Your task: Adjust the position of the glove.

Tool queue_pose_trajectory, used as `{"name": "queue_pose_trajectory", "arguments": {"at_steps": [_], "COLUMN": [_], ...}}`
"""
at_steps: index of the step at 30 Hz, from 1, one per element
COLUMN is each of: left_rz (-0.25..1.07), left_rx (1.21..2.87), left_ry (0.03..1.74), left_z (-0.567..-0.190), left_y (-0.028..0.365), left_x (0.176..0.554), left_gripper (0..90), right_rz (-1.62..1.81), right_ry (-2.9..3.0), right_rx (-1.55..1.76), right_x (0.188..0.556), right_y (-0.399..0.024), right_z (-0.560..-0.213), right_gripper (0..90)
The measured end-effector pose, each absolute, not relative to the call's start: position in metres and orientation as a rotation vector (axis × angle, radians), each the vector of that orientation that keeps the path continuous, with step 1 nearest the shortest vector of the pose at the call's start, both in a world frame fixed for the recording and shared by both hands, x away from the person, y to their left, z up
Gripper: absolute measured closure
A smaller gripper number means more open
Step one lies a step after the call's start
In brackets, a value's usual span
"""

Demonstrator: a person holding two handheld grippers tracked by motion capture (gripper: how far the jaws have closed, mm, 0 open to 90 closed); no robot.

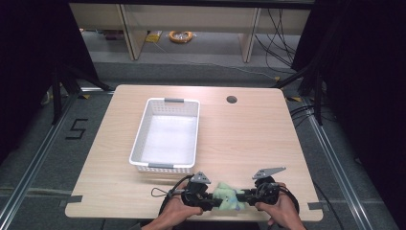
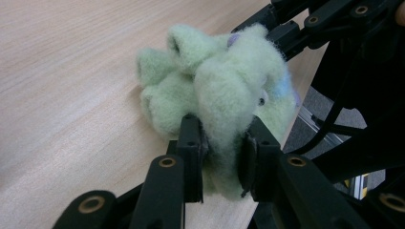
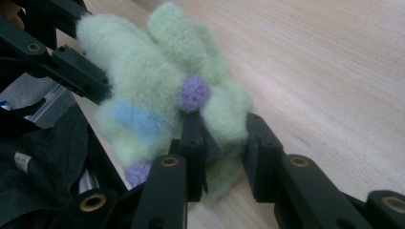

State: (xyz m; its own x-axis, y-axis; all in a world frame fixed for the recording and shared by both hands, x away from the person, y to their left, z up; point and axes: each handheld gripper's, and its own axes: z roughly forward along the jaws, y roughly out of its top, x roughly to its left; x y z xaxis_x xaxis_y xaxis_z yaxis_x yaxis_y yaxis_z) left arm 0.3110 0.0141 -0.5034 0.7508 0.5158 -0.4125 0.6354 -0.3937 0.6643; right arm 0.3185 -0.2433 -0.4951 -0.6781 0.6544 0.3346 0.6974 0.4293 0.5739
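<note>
A fuzzy pale-green plush toy [image 1: 228,196] with purple and blue spots lies at the table's near edge, between my two grippers. My left gripper [image 1: 212,199] comes at it from the left; in its own view its jaws press into the green fleece [image 2: 215,90], shut on the toy. From the right, my right gripper [image 1: 242,196] pinches the other side; its pads squeeze the plush [image 3: 157,90] just below a purple dot [image 3: 194,93]. Each gripper view shows the other gripper's black jaws on the toy's far side. A hand holds each gripper at the bottom of the high view.
A white perforated basket [image 1: 140,135] with grey handles stands on the light wooden table [image 1: 249,139], left of centre and behind the grippers. A round cable hole [image 1: 231,99] sits near the far edge. Dark floor and rails surround the table.
</note>
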Motion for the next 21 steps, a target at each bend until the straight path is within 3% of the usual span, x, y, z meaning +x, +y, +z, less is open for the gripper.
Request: {"name": "queue_pose_trajectory", "arguments": {"at_steps": [21], "left_rz": [-0.224], "left_rx": [2.033], "left_ry": [0.876], "left_z": [-0.492], "left_y": [0.024], "left_x": [0.315], "left_gripper": [75.5], "right_rz": [-1.188], "right_ry": [-2.59], "right_rx": [-1.199], "right_x": [0.314], "right_y": [-0.246], "right_z": [-0.484], "right_gripper": [74.8]}}
